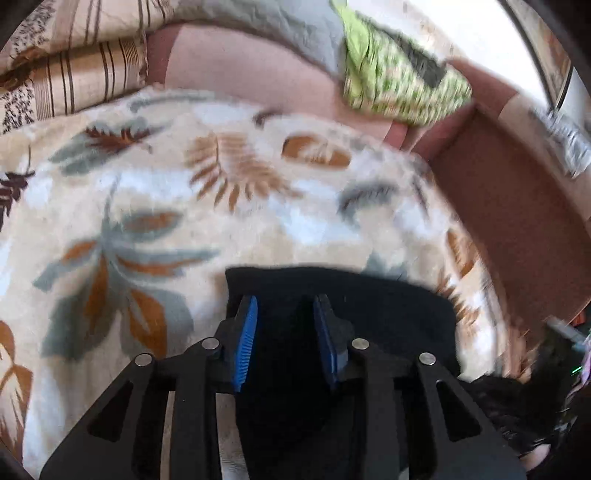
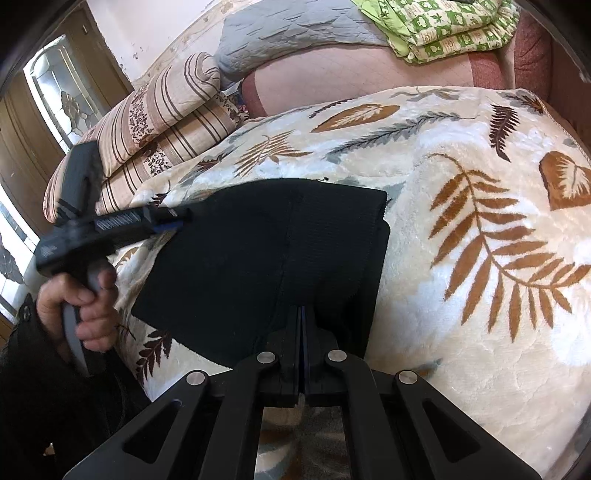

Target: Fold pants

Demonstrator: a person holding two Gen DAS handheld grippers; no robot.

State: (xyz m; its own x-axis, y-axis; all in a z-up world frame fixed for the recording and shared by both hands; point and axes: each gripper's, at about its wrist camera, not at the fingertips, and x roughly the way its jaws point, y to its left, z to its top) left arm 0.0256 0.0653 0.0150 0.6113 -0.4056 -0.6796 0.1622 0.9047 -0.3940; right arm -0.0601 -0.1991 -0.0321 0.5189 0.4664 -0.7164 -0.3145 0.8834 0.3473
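Mid-fold: black pants (image 2: 258,258) folded on the leaf blanket (image 2: 480,295).
Our right gripper (image 2: 302,314) is pinched onto the near edge; left gripper (image 1: 284,306) part-spread over the far corner, grip unclear. Next we need a flat fold-over.

Open blanket right of and beyond the black pants (image 2: 266,254)

Bare leaf-print blanket (image 2: 480,302) right of the pants, wide free passage. Striped bedding roll (image 2: 162,125) blocking beyond-left of the pants; green folded quilt (image 2: 443,29) stacked well beyond. Left gripper (image 2: 177,221) and hand (image 2: 85,306) crowding the pants' left edge.
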